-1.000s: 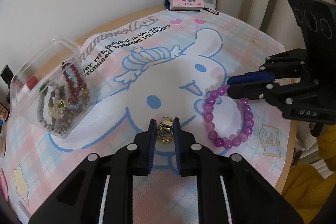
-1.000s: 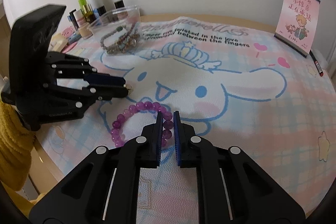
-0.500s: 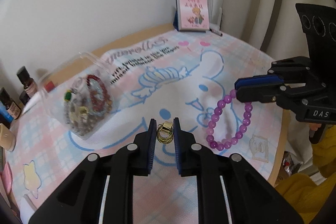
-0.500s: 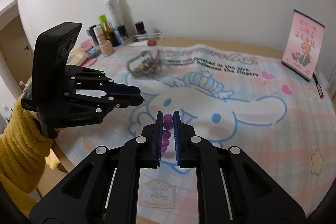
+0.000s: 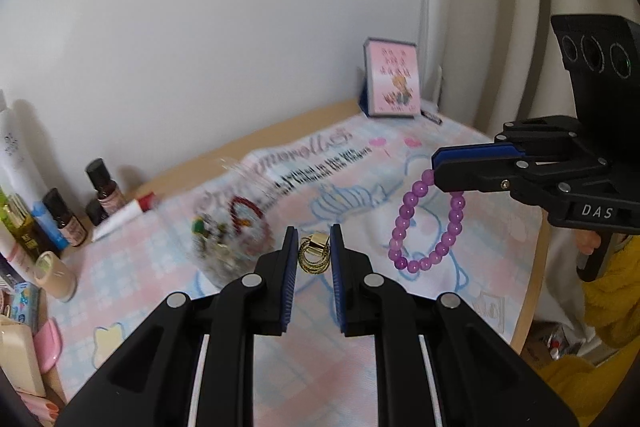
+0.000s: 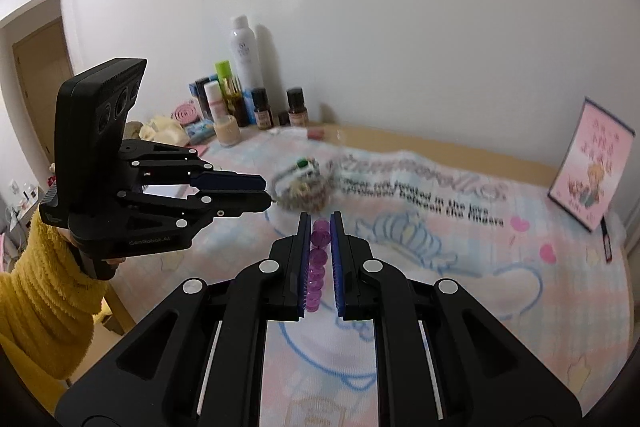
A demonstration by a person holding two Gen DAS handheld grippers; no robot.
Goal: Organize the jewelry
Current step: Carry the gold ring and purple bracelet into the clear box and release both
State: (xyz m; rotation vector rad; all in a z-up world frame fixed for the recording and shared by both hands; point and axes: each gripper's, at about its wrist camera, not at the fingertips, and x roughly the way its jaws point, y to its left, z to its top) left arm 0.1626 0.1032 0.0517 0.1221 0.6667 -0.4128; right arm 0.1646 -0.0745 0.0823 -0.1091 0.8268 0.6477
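Above mat (image 5: 360, 311) | left gripper (image 5: 314, 253) pinches gold rings (image 5: 314, 255) | right gripper (image 6: 320, 239) pinches purple bracelet (image 5: 424, 227) | clear box (image 5: 232, 239) contents blurred

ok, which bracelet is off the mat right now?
The purple bead bracelet, hanging from the right gripper. The other bead bracelets lie piled in the clear box. The left gripper holds gold rings, no bracelet.

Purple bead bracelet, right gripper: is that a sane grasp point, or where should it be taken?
Yes. The right gripper pinches the purple bead bracelet across the strand at the top of its loop, coming from the side, so the rest hangs free below, clear of the cloth. Beads are round; clamp across one or two, as here. The left gripper holds the gold rings likewise.
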